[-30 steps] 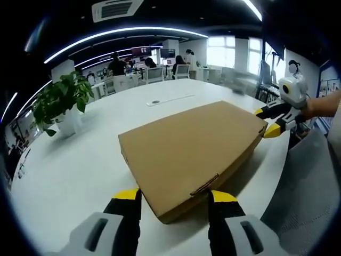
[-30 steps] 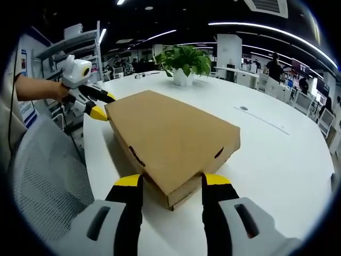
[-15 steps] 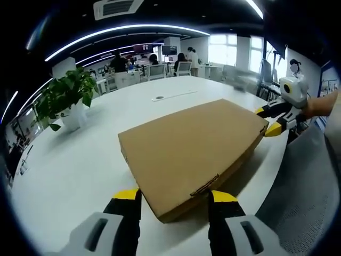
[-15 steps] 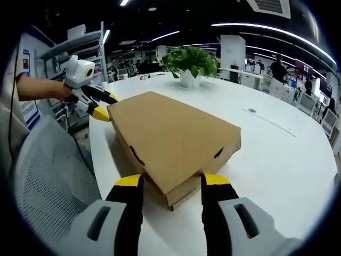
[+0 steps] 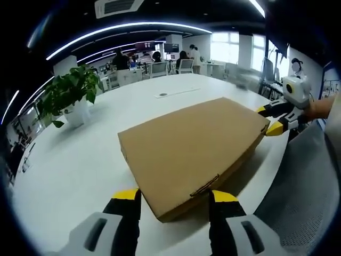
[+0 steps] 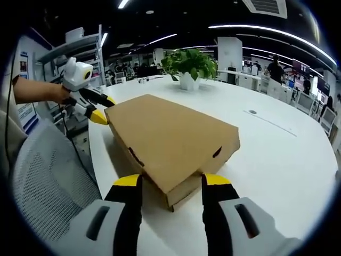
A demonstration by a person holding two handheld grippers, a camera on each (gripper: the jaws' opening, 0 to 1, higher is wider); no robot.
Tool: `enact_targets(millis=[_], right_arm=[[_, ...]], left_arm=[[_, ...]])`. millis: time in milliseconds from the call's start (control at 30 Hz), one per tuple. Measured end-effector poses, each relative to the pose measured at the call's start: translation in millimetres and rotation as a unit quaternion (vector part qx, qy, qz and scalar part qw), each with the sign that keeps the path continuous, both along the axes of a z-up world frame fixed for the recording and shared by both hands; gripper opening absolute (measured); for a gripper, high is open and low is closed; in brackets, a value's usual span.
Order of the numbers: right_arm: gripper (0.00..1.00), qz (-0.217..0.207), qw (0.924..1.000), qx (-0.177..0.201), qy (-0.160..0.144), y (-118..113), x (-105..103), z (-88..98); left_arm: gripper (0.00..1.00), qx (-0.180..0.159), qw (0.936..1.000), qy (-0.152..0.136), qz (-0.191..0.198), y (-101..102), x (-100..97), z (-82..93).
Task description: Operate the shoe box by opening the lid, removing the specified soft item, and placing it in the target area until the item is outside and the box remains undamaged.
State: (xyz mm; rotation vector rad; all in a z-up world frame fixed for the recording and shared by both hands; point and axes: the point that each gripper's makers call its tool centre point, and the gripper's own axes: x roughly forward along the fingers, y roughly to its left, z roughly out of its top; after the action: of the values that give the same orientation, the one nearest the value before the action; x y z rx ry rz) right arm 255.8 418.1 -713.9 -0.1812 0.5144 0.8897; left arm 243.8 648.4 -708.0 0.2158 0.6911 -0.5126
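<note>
Shoe box closed, grippers set at opposite corners

Left gripper view: cardboard is seen lying flat on a white table (image 5: 64,165) — the shoe box (image 5: 192,144), with its lid down and a tuck tab visible on the near edge. The left gripper (image 5: 173,201) is held wide open, its yellow-tipped jaws placed to either side of the near corner of the box; whether the tips touch the cardboard cannot be told, and nothing is gripped. At the far corner the right gripper (image 5: 273,118) is seen entering from the right, carried by a hand (image 5: 322,106); its jaws are spread around that corner's edge. A potted plant (image 5: 69,98) stands well apart on the table, and a grey mesh chair (image 5: 309,197) is found beside the table edge.

Right gripper view: the same box (image 6: 170,141) is seen from the other end, with slots in its side walls. The right gripper (image 6: 171,188) is open wide, its jaws flanking the near corner, with nothing held. The left gripper (image 6: 96,108) is seen at the far corner, parted there as well. The plant (image 6: 189,64) sits behind the box.

The opening step is judged to be in hand but not yet begun: the lid is shut, and the soft item is hidden inside. For the next move, the lid edge would need to be caught and raised gently while the base is steadied, so that the cardboard is not torn or creased.
</note>
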Motion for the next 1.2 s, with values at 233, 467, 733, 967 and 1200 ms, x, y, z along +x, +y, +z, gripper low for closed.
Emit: enact_targets(millis=[233,467,733,967,1200], right_arm=[[0.35,-0.003,1.0,0.006,-0.003,-2.7,-4.4,4.0],[0.3,-0.003,0.9999,0.007,0.011,-6.0,-11.3,-1.3],[0.33,0.008,0.9997,0.005,0.025,-4.7,-21.7,-2.9],[0.35,0.011,0.9997,0.008,0.022,-3.5,-25.8,3.0],[0.38,0.014,0.9996,0.016,0.017,-0.5,-30.2,15.6]], left_arm=[[0.52,0.001,0.9999,0.015,0.006,0.1,-9.8,-6.4],[0.52,-0.002,0.9997,0.02,0.012,0.6,-15.6,-10.5],[0.53,-0.001,0.9999,0.016,0.004,0.6,-18.0,-5.3],[0.54,-0.004,0.9999,0.016,-0.001,-0.9,-18.1,0.1],[0.55,-0.005,0.9999,0.013,-0.009,-0.9,-19.3,10.8]])
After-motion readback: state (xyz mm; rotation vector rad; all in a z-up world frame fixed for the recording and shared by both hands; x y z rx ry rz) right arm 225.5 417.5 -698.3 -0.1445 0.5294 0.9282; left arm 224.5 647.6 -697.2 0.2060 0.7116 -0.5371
